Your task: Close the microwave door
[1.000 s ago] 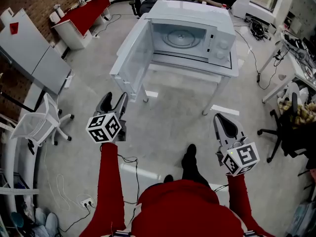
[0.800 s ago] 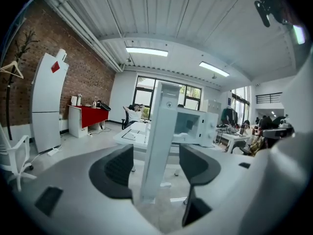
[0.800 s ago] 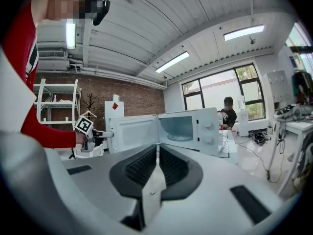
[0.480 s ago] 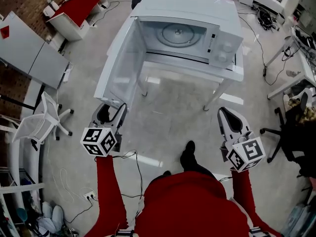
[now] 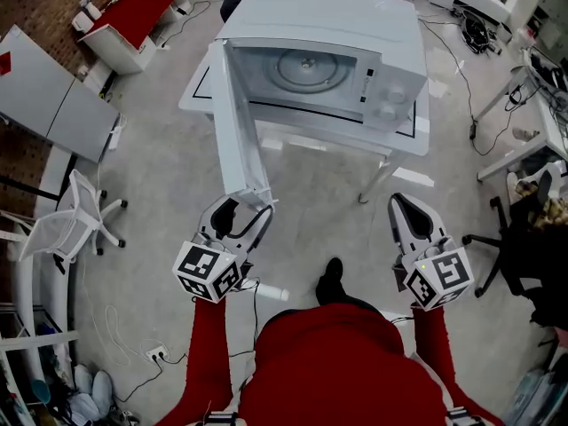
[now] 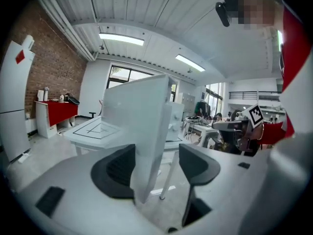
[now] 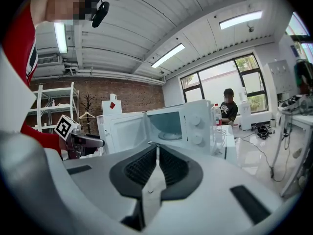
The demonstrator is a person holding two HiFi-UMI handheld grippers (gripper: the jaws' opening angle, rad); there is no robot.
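The white microwave (image 5: pixel 355 60) stands on a white table (image 5: pixel 197 96), its cavity and glass turntable showing. Its door (image 5: pixel 240 122) sticks out toward me, roughly square to the front. My left gripper (image 5: pixel 241 209) is open at the door's free lower corner, one jaw on each side of the edge. In the left gripper view the door (image 6: pixel 142 116) fills the gap of the left gripper (image 6: pixel 156 165), close to the left pad, with space at the right. My right gripper (image 5: pixel 404 204) hangs shut and empty right of the table; in its own view the gripper (image 7: pixel 157 153) faces the microwave (image 7: pixel 190 124).
A white swivel chair (image 5: pixel 75 216) and grey panels (image 5: pixel 62 105) stand at the left, a red table (image 5: pixel 142 11) behind them. A black office chair (image 5: pixel 524 238) is at the right. Cables (image 5: pixel 231 291) trail over the floor. A person (image 7: pixel 227 109) sits at a far desk.
The door has swung from wide open at the left to about halfway shut. My left gripper moved right and forward and now straddles the door's edge. The right gripper barely moved.
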